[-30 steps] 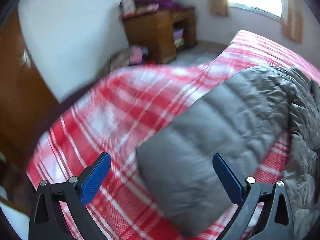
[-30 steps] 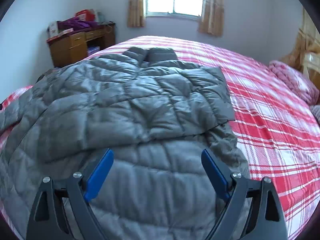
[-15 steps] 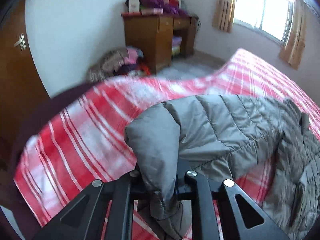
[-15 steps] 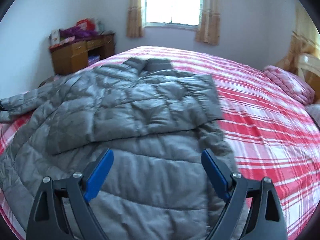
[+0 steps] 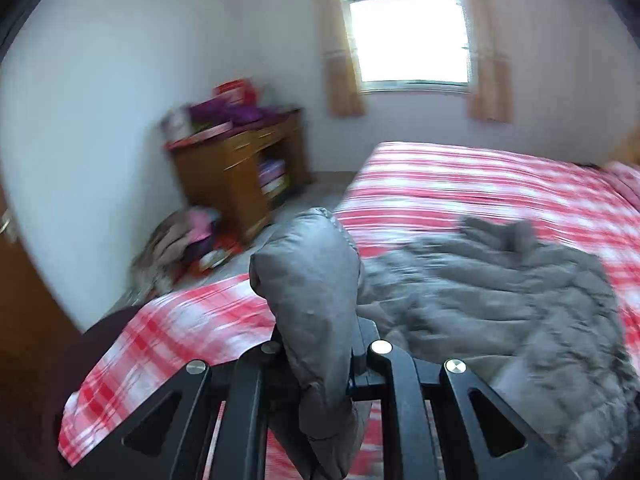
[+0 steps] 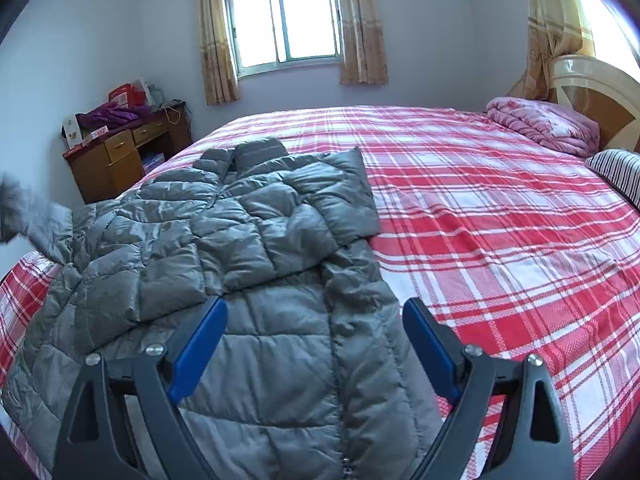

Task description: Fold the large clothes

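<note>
While clamped, left fingers (image 5: pixel 280 344) on sleeve (image 5: pixel 308 280)

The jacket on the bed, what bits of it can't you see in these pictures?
- Left wrist view: the sleeve hides the left gripper pads that pinch it.
- Left wrist view: motion blur smears the jacket.
- Right wrist view: the right gripper, open, covers the hem; the picture's left edge cuts off the sleeve's end.
</note>
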`<state>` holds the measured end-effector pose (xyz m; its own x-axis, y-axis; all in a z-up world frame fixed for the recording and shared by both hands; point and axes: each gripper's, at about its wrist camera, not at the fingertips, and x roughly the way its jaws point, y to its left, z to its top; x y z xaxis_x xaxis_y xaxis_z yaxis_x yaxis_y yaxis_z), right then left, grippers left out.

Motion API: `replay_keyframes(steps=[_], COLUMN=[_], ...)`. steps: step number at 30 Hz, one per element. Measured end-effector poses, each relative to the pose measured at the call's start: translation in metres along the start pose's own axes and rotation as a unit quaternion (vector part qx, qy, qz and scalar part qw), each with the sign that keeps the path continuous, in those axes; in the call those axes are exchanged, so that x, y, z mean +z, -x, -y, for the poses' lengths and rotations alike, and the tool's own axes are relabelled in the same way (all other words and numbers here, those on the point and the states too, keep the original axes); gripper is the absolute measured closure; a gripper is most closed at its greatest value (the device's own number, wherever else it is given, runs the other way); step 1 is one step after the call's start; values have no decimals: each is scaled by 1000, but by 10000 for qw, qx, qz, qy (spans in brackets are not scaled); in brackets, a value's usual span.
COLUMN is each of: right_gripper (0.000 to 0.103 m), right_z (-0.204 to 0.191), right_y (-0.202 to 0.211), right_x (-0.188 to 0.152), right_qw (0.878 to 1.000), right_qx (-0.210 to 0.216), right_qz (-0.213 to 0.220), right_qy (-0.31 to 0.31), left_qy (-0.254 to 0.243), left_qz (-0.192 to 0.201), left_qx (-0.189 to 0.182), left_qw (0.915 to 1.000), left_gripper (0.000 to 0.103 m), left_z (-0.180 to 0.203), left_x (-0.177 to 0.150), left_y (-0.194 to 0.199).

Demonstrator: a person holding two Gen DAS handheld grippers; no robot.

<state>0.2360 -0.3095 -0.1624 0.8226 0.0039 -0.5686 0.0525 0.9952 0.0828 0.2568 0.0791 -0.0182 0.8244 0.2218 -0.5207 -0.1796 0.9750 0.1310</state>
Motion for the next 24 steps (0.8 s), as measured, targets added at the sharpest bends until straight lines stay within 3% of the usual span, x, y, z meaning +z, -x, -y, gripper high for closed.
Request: replay_keyframes(steps=[10,13,15,17,19,24], right_gripper=[12,12,12,12,12,12], right_z=[24,33,38,41,43,37], right_y=[1,-2,-4,-6,-8,-10], right_x=[-14,-19,-22,-24,-26,-25], right_qw=[9998,9996,9992,9990,9987,9986], right_qx=[-58,-84,-100,-111,-111,-85], right_qz=[-110,-196,-257,-310,-372,-495], right_qy=[-128,-211,-276,-310,-316,-184], left_qy=[-962,-1247,-1503,-1646,-1629,-1395], left_qz=[95,151,106,81,231,448], left_qx=[-1087,-1203,-1101,-1013,-911,-613], left_qw=[9894,9848,9824,9811,9822,9873], left_gripper=[90,88,76,46,26,18], left_z=[159,195,216,224,220,181], left_x=[-20,-33,-40,-46,-49,-50], left_y=[13,18,17,15,15,7])
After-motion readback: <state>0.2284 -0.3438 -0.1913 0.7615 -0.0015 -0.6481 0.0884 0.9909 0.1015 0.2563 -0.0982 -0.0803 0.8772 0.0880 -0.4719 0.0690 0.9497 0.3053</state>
